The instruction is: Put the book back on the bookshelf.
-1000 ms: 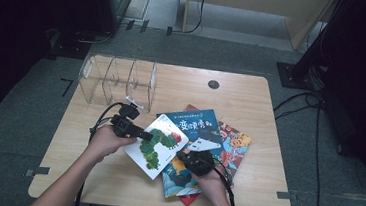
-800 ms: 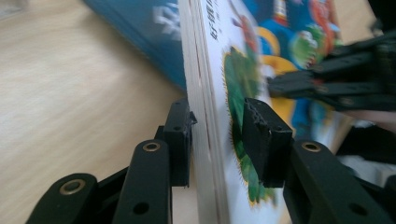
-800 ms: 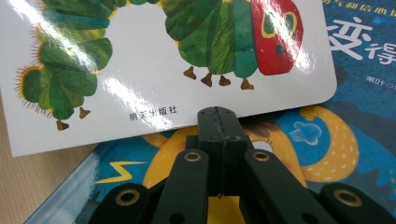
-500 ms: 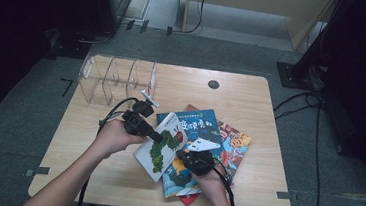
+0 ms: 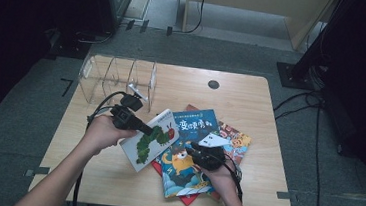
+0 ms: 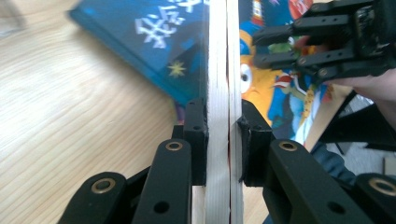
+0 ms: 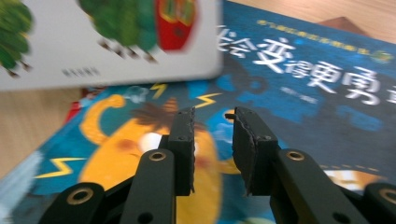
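The left tool (image 6: 223, 140) has just been closing and pinches the white caterpillar book (image 5: 151, 139). The right tool (image 7: 212, 140) has just been opening, empty, above the blue book (image 7: 299, 79).

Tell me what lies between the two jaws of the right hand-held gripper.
Nothing. In the right gripper view the right hand-held gripper has open jaws with a bare gap between them, above the blue book.

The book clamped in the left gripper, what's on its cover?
White cover with a green caterpillar; clearest in the high view.
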### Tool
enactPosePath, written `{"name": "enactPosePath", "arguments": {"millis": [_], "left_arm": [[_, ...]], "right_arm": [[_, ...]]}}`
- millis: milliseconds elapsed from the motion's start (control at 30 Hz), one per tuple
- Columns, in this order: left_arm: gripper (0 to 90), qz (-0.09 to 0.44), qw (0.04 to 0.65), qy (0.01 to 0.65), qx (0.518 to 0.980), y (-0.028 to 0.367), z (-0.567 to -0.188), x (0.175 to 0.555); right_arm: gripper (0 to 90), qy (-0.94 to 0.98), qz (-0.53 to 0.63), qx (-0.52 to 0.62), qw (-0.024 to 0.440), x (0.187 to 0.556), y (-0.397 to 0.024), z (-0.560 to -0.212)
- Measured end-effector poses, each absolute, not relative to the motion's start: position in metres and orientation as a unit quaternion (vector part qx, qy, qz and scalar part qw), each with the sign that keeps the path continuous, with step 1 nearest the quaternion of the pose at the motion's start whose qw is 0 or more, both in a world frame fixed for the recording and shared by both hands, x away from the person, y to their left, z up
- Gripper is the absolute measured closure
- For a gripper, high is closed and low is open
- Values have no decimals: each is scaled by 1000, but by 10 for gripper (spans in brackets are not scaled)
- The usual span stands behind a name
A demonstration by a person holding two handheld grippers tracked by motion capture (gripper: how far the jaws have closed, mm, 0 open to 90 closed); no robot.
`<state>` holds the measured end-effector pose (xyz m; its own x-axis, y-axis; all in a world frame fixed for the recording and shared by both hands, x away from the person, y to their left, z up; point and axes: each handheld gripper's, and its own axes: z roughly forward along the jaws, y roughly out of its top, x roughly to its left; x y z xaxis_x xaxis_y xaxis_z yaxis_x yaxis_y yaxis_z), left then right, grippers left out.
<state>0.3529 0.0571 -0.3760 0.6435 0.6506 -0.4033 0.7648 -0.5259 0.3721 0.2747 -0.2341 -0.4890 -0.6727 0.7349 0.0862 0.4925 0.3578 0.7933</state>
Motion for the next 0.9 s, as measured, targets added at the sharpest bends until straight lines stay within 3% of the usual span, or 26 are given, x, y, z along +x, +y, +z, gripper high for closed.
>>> {"name": "enactPosePath", "arguments": {"millis": [533,900], "left_arm": [[775,-55,255,522,812,120,-376,369],[775,-38,242,559,792,125,-371,396]], "right_arm": [[623,828,397,361,163,287,-236,-495],[623,828,398,362,159,288,-236,-495]]}}
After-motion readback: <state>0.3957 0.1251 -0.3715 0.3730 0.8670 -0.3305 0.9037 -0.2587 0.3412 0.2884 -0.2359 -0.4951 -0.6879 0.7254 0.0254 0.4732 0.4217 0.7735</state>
